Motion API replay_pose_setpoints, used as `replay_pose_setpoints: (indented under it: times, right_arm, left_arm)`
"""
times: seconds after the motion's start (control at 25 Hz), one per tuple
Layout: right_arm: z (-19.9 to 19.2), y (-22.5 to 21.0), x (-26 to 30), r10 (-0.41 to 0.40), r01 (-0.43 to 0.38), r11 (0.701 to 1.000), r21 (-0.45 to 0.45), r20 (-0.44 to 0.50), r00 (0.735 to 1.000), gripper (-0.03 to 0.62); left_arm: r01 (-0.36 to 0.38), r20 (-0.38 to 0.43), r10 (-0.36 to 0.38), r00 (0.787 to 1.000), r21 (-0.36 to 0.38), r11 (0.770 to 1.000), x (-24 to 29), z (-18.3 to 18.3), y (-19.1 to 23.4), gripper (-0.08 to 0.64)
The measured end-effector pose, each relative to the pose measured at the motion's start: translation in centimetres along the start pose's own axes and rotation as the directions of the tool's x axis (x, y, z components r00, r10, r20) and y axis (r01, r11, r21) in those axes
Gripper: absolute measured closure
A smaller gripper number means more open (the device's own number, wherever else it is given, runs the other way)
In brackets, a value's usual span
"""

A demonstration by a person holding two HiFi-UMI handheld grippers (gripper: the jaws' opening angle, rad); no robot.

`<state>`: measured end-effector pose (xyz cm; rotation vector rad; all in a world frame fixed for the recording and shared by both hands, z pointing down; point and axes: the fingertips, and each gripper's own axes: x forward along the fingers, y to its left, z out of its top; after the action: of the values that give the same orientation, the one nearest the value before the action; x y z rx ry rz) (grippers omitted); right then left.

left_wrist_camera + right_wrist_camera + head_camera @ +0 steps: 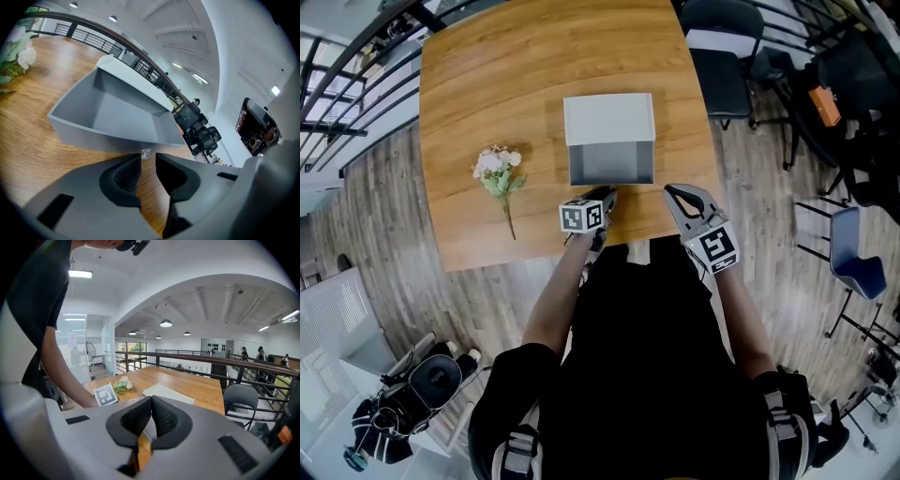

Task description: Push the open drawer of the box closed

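Grey open drawer (610, 161) of white box (608, 117) on wooden desk (478, 75), left gripper (607, 194) just before drawer front, jaws narrowly apart, empty, right gripper (675, 192) beside, jaws pressed together.

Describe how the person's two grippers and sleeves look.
Both the left gripper and the right gripper have grey bodies, black ribbed pads and a cube with black-and-white square markers. The person wears a black short-sleeved shirt.

On the brown wooden table (487, 84), a grey open drawer (611, 164) juts from the white rectangular box (608, 119), the left gripper (607, 194) just before it
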<state>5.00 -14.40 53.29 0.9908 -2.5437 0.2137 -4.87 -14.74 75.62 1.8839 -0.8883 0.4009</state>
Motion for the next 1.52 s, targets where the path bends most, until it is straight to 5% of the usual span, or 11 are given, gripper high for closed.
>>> replay_pose_setpoints:
  times: [0.24, 0.68, 1.52]
  right_arm:
    - [-0.4, -1.2, -0.3, 0.004, -0.003, 0.999, 0.035, -0.012, 1.0, 0.577]
    - [-0.6, -2.5, -0.1, -0.015, 0.017, 0.998, 0.06, -0.03, 0.999, 0.577]
    - [-0.9, -2.7, 1.5, 0.005, -0.001, 0.998, 0.069, -0.054, 0.999, 0.577]
  left_arm:
    - [-0.001, 0.01, 0.002, 1.0, -0.094, 0.996, 0.9, -0.1, 0.2, 0.468]
    - [0.037, 0.033, -0.032, 0.999, -0.146, 0.989, 0.8, 0.5, 0.3, 0.477]
    - [0.071, 0.038, -0.067, 0.997, -0.124, 0.99, 1.7, 2.4, -0.2, 0.479]
